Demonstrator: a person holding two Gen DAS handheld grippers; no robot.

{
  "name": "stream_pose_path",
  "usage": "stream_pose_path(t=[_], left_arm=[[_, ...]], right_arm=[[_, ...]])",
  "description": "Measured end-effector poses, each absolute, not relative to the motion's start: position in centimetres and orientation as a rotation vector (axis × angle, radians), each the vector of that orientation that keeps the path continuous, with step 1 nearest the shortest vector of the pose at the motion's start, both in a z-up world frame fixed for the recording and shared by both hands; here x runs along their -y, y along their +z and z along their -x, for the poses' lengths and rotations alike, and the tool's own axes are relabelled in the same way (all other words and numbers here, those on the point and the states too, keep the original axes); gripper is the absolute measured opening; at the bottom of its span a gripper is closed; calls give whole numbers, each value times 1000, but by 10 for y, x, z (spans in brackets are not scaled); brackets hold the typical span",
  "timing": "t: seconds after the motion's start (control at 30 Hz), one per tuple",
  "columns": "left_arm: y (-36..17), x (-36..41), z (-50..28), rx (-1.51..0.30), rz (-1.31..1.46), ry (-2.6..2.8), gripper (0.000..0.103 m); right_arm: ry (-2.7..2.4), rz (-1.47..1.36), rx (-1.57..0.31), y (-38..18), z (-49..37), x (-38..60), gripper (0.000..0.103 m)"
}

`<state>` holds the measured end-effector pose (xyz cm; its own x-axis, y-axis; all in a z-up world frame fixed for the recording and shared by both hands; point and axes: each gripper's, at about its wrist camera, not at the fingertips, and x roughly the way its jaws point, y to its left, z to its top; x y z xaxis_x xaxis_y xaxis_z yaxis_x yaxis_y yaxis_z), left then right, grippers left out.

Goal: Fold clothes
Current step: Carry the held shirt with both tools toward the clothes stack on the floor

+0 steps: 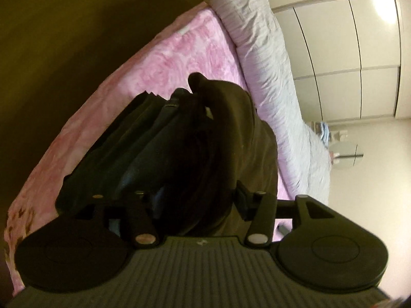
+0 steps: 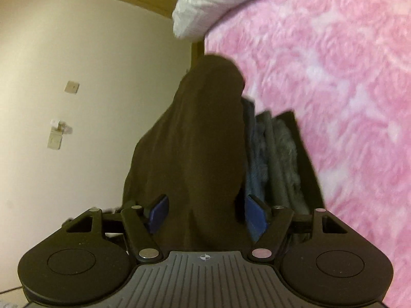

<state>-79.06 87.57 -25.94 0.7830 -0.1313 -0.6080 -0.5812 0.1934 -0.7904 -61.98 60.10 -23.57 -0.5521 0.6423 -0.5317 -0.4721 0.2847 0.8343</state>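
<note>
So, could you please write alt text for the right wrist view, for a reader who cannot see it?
A dark brown garment lies between the blue pads of the open right gripper, on a pink floral blanket. Folded dark clothes are stacked beside it, and a white pillow lies beyond.

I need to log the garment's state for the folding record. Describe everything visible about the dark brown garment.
The dark brown garment is soft, matte cloth, bunched into a rounded hump with loose creases. It lies on the pink blanket near the bed's edge, against a stack of folded dark blue and grey clothes. It sits between the fingers of the right gripper and the left gripper; whether the pads press it cannot be told. No collar, sleeve or label shows.
</note>
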Motion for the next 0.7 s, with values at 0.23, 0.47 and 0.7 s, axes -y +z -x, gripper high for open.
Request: stream_pose_path(t=[0.23,0.47,0.7], left_arm=[[-267,-899,759,-623,1345,321,50],[-255,-902,759,-584,1304,321,42],[-226,-890,760,-494,1028,295,27]], right_arm=[[1420,-289,-1573,-238,585,-641,69],[1503,-225,-1472,-226,586,-661,34],[1696,-87,-1146,-187,607,-664,17]])
